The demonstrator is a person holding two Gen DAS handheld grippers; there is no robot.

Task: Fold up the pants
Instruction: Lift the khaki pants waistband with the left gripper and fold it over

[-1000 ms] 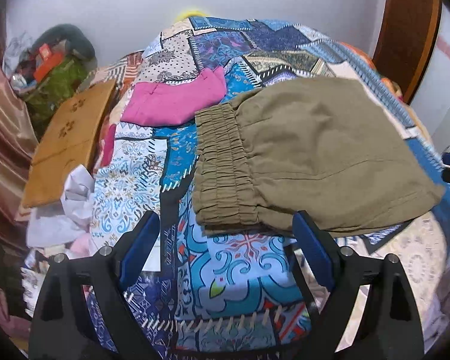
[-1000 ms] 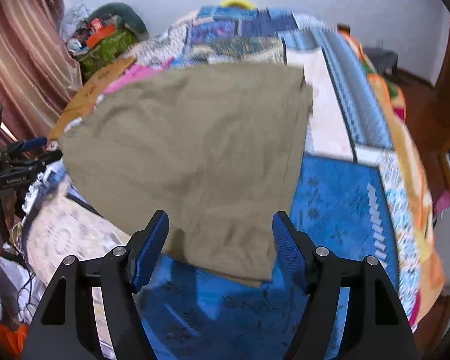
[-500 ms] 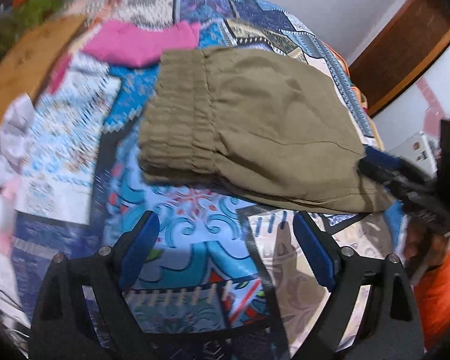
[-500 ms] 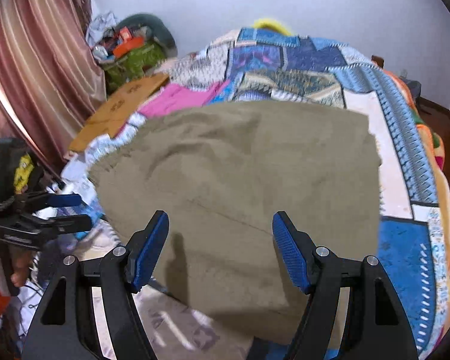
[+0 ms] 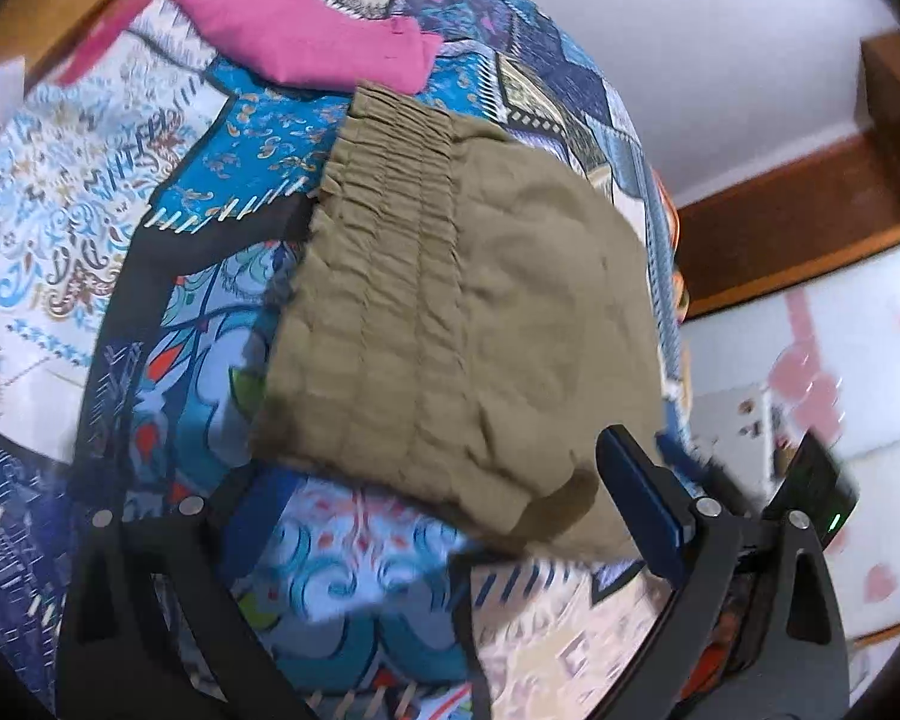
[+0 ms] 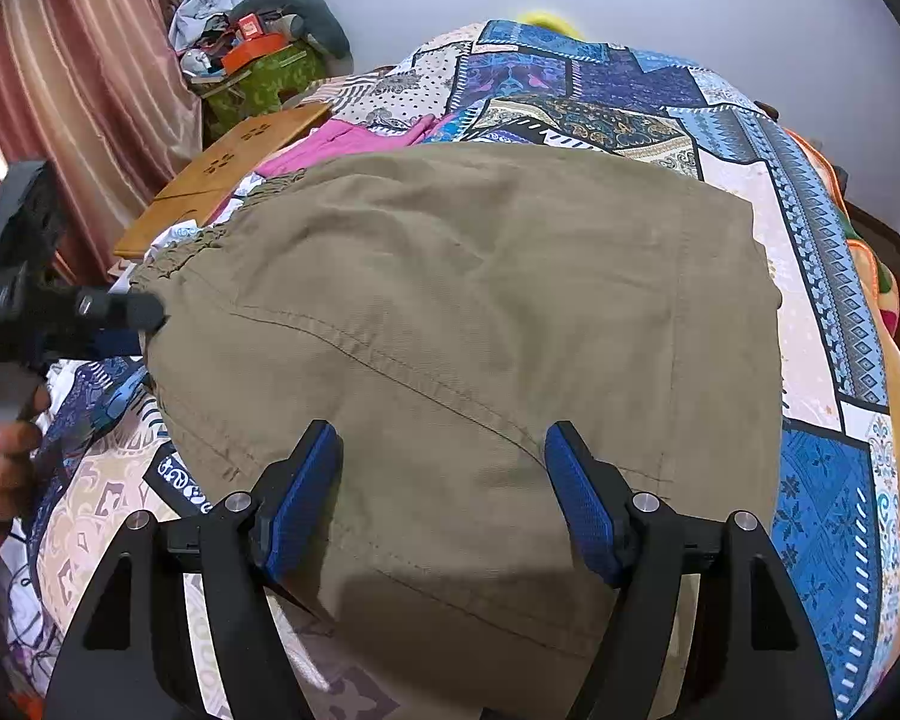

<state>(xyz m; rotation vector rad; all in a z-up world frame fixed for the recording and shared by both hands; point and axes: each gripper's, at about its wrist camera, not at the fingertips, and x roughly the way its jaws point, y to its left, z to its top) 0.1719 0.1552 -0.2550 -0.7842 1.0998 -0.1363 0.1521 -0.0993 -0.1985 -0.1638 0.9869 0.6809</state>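
Olive pants (image 6: 462, 324) lying on patchwork bedspread (image 6: 834, 276), already folded to a compact stack, elastic waistband (image 5: 384, 276) toward pink garment (image 5: 312, 36). Left gripper (image 5: 438, 498) at near waistband corner, jaws opening, nothing between them. Right gripper (image 6: 444, 498) spread above cloth, gripping nothing. Remaining, by judgement: one further fold at most

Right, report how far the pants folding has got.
Done: the khaki pants lie on the quilt already folded into a compact, layered block. In hand: nothing; the right claw hovers open over the near edge, and the left claw, jaws opening, is at the waistband corner. Left: probably one more fold.
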